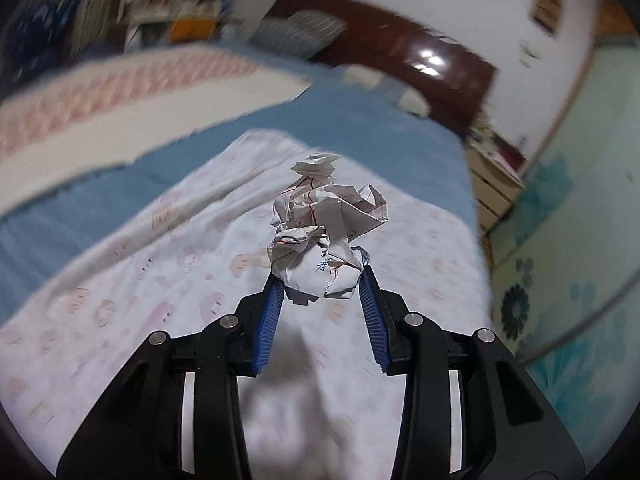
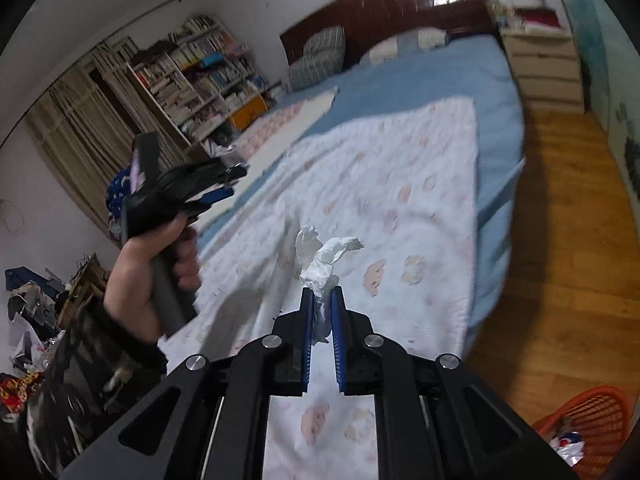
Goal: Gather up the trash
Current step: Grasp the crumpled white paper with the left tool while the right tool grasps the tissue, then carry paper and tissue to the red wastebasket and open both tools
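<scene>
Your left gripper is clamped on a crumpled paper ball, its blue pads pressing the lower part of the wad from both sides. The paper is white with red lines and some blue printed characters near the bottom; the characters are too creased to read. The ball is held up above the bed, clear of the cover.

Your right gripper is closed tight on a white tissue, with the jaws almost together and the twisted end of the tissue sticking out past the fingertips. It too hangs over the bed rather than lying on it.

In the right wrist view, your left hand grips the handle of the other tool off to the left, well apart from the tissue.

Below both grippers lies a white quilt with a pale pink animal print, spread on a blue bedsheet. A second folded blanket with a pink pattern lies along the far left of the bed. Pillows lean near a dark wooden headboard.

To the right of the bed is a wooden floor, and an orange basket stands at its near corner with scraps already inside. A crowded bookshelf stands against the far wall; its spines are too small to read.
</scene>
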Demonstrator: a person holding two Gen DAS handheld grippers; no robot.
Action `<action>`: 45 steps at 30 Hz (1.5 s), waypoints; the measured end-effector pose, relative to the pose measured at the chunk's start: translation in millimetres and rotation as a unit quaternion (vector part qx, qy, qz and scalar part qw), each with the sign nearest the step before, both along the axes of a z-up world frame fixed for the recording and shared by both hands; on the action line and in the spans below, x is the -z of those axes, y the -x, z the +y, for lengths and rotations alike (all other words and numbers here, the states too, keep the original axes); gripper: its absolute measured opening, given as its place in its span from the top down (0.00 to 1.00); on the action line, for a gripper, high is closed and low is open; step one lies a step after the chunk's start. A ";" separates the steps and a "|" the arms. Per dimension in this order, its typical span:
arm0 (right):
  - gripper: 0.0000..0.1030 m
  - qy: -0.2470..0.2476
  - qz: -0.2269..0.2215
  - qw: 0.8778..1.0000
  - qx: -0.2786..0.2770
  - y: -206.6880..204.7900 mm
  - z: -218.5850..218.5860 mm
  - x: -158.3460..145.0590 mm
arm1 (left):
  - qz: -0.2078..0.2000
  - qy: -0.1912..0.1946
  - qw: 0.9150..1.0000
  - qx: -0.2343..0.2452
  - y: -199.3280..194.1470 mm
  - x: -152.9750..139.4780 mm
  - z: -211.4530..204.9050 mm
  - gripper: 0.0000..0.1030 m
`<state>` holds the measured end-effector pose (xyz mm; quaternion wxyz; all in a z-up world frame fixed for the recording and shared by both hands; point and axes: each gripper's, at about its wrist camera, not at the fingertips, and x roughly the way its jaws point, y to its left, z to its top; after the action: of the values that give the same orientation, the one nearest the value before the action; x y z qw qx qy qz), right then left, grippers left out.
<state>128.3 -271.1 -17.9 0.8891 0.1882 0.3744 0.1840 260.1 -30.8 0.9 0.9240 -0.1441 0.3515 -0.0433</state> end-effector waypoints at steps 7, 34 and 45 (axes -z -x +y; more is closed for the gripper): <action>0.90 0.025 -0.053 0.998 0.040 78.4 -67.8 -58.1 | -0.053 -0.069 0.993 0.078 118.7 -59.5 -85.7 0.62; 0.90 0.018 0.140 0.952 0.270 268.7 -347.0 98.1 | 0.131 -0.123 0.916 0.358 273.3 143.4 -446.0 0.61; 0.90 -0.009 0.225 0.939 0.262 228.8 -350.7 190.5 | 0.196 -0.166 0.908 0.330 245.3 197.7 -443.2 0.62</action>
<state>-100.5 -621.8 -208.4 0.7967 0.3238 0.5007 -0.0989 14.8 -474.0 -196.8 0.7801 0.1297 0.5553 -0.2574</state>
